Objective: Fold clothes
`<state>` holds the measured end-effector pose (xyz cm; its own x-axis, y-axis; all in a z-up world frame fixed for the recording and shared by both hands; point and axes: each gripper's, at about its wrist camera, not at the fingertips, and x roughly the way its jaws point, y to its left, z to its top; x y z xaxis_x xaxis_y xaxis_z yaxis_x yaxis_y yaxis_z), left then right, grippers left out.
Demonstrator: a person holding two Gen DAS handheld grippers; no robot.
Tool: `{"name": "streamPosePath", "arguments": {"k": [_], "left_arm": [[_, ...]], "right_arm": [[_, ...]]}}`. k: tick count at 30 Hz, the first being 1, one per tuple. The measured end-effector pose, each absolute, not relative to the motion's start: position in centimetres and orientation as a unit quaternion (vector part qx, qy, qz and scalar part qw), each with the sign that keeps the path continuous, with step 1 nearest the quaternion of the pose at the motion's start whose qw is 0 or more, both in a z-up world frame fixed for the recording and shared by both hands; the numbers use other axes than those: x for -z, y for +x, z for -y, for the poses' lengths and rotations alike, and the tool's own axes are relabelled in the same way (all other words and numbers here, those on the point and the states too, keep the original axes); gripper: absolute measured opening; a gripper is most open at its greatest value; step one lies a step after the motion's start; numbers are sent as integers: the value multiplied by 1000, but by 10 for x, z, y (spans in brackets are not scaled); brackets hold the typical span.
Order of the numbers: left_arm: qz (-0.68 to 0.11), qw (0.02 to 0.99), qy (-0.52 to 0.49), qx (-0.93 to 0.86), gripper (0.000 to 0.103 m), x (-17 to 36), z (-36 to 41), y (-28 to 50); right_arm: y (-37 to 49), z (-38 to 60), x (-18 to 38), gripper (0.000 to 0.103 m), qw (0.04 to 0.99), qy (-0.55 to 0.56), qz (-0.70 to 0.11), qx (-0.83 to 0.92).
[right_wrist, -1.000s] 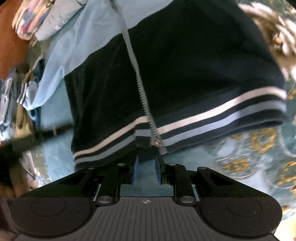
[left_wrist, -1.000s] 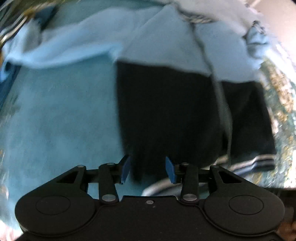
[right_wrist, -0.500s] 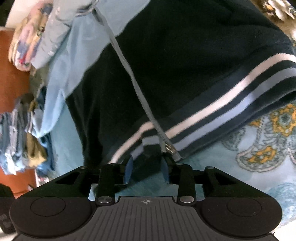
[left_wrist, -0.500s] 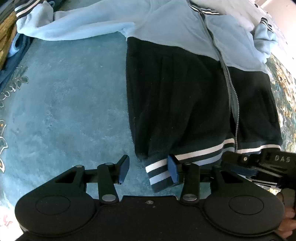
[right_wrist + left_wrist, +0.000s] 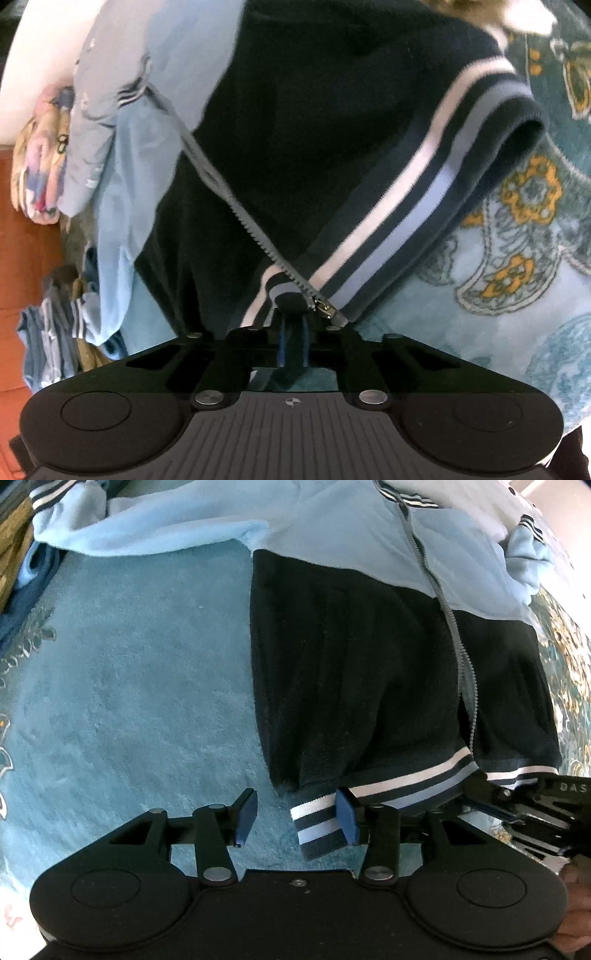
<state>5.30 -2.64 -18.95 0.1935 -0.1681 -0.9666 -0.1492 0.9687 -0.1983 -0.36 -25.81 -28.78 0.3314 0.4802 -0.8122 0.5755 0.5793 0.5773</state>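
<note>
Here your jacket [image 5: 354,672] lies spread front-up on the teal blanket [image 5: 129,701], its pale blue upper part at the far side and its dark navy body nearer you, with the striped hem [image 5: 402,779] closest to both tongs. The grey zipper [image 5: 461,653] runs down the middle and stands parted toward the bottom, showing a sliver of pale lining.

Your left tongs [image 5: 297,814] hang over the hem's left corner with the jaws partly spread. The striped corner sits between the blue pads, lying against the right pad [image 5: 347,819] while the left pad [image 5: 245,812] stands clear over bare blanket, so nothing is clamped there.

Your right tongs [image 5: 293,345] have just been closing and now pinch a dark fold of the hem right beside the zipper's foot; the metal slider [image 5: 325,306] sits just beside the pads. The pads are mostly hidden behind the cloth, so how deep the bite goes is hard to judge. From that pinch the hem bunches and rises a little, and its far end [image 5: 517,122] curls up off the patterned part of the blanket [image 5: 517,266].

In the left view the right tongs [image 5: 517,805] show at the right edge, at the hem.

A loose pile of other clothes [image 5: 55,302] lies at the left edge of the right view.
</note>
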Motion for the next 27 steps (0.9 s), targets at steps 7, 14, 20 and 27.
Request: {"name": "streamPosePath", "arguments": {"k": [7,14,20,27], "left_arm": [[-624,772,-117,6,46,176,23,63],[-624,770,-136,-6,49,176,21,62],[-633,760,-146,-12,49,181,17,58],[-636,755,-159,-17,50,185,14,58]], "right_arm": [[-12,273,300,0,651,441,-613,77],[1,263,297,19,641,463,-612,17],[6,256,307,24,637,455,-622,15],[19,250,315,26,639,476,-604,19]]}}
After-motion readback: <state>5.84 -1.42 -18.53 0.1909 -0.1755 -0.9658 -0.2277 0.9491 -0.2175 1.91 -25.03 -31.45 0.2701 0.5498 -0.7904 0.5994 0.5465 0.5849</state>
